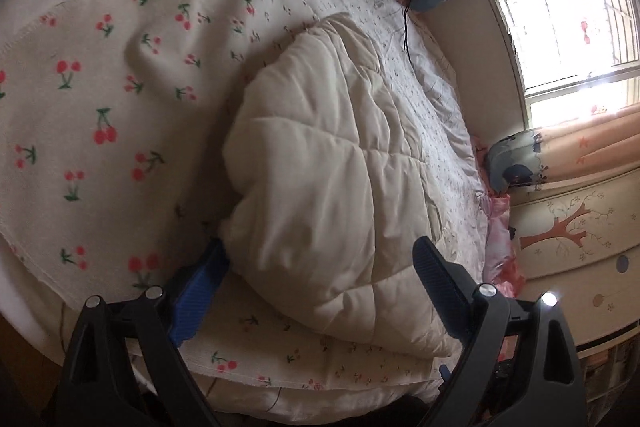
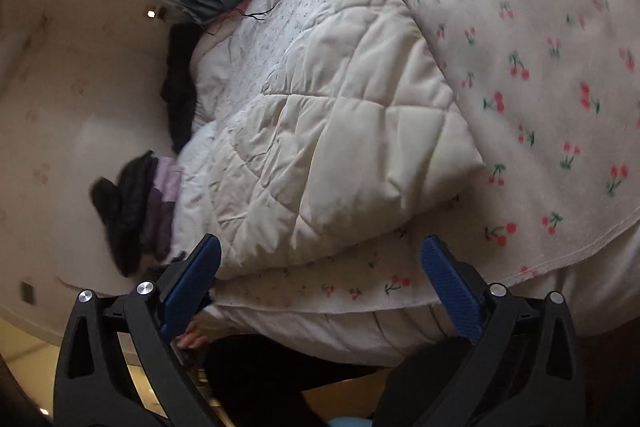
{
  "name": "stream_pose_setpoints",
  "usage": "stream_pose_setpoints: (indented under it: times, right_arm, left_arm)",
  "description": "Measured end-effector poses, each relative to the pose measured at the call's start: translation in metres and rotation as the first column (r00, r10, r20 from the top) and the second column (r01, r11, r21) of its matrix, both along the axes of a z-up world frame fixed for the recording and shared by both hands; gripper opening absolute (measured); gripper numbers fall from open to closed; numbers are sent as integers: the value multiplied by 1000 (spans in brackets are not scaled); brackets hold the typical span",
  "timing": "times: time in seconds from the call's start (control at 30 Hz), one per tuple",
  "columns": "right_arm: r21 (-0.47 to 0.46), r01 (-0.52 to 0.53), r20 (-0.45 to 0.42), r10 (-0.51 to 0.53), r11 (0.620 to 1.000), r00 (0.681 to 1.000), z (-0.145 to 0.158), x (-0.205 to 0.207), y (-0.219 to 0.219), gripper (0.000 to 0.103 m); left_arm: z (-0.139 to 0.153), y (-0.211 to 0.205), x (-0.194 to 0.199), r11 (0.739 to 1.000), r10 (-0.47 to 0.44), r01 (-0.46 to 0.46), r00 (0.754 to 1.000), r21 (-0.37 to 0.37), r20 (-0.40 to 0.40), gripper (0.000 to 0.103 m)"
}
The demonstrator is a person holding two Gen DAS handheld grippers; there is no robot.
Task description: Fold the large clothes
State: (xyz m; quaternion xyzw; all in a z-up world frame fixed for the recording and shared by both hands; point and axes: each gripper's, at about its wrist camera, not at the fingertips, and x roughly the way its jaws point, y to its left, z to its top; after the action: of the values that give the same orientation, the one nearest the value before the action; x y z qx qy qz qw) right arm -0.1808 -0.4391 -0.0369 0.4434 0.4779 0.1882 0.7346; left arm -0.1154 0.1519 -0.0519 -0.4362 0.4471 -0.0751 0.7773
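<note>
L gripper (image 1: 320,275) spread – quilted garment (image 1: 332,163) betw. fingers.

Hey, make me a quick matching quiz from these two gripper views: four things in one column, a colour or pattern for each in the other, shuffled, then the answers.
Things
1. quilted comforter
2. blanket spread under it
3. gripper finger pads
4. clothes pile at the bed's edge

Descriptions
A. blue, ribbed
B. plain cream, stitched in squares
C. black and purple
D. white with red cherries

Pairs: 1-B, 2-D, 3-A, 4-C
</note>
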Motion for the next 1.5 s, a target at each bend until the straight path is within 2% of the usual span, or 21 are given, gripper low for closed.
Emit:
stream_pose_setpoints:
  times: [0.13,0.27,0.37,0.43,0.53,0.6,0.67,0.73,0.8,0.87,0.93,1.03,1.1,1.2,1.23,1.27,1.3,1.33,1.4,1.47,1.5]
  right_arm:
    - [70,32,-26,-30,997,999,-22,18,1,97]
    - [113,74,-16,-73,991,997,-33,28,-7,97]
    - [93,87,-43,-83,992,996,-32,26,-11,97]
    - [53,87,-46,-85,995,995,-31,26,-14,97]
    - [89,122,-55,-117,989,992,-38,34,-19,97]
    - [82,111,-47,-107,990,993,-40,44,-18,97]
    - [53,82,-36,-81,995,996,-39,55,-15,84]
    - [46,96,-25,-95,994,995,-41,56,-22,36]
    - [91,100,12,-101,991,995,-40,51,-25,30]
    - [50,82,81,-86,995,993,-20,46,-21,25]
    - [28,64,148,-68,998,987,5,37,-15,21]
    - [-9,40,204,-37,999,978,35,17,-11,20]
    - [-39,14,190,-6,999,982,38,2,-15,21]
    - [-93,-8,25,10,996,1000,1,-12,-29,33]
    - [-59,19,-22,-21,998,1000,-12,-19,-38,33]
    - [-52,55,-15,-56,997,998,-11,-28,-45,33]
    - [-102,87,9,-86,991,996,-2,-35,-49,33]
    - [-208,141,60,-131,968,990,17,-42,-52,34]
    - [-316,193,179,-141,929,974,52,-42,-41,34]
    - [-418,181,292,-57,890,955,91,-23,-5,40]
    - [-475,151,321,11,867,947,104,-7,21,50]
  left_arm:
    - [-2,0,5,998,39,-41,999,-55,-29,96]
    - [3,11,-2,992,52,-48,998,-116,25,96]
    - [-13,12,-1,995,42,-48,997,-90,-69,96]
    - [-18,11,-1,993,32,-39,997,-109,-69,96]
    - [-18,2,9,993,15,-22,998,-114,-57,96]
    - [-17,-7,19,998,14,-18,998,-64,-63,96]
    - [-25,-15,32,1000,-8,8,994,4,-105,96]
    - [-24,-17,39,999,13,-9,993,32,-116,91]
    - [-13,-21,37,998,19,-14,996,58,-86,66]
    - [4,-21,31,997,15,-13,999,74,-36,46]
    - [20,-20,23,998,1,-1,1000,56,9,40]
    - [47,-22,3,998,-28,24,997,50,71,37]
    - [55,-23,-18,998,-38,34,995,47,93,38]
    - [27,-24,-28,997,-43,41,999,65,22,49]
    - [19,-21,-29,999,-30,30,1000,42,-1,52]
    - [7,-13,-31,1000,-5,4,1000,-24,-25,54]
    - [4,-8,-34,998,8,-9,1000,-66,-20,55]
    - [7,-6,-40,998,15,-15,1000,-67,-11,57]
    - [11,-2,-41,998,25,-25,1000,-54,4,60]
    - [5,0,-36,996,67,-68,998,-62,-8,69]
    - [3,1,-33,994,87,-87,996,-68,-11,73]
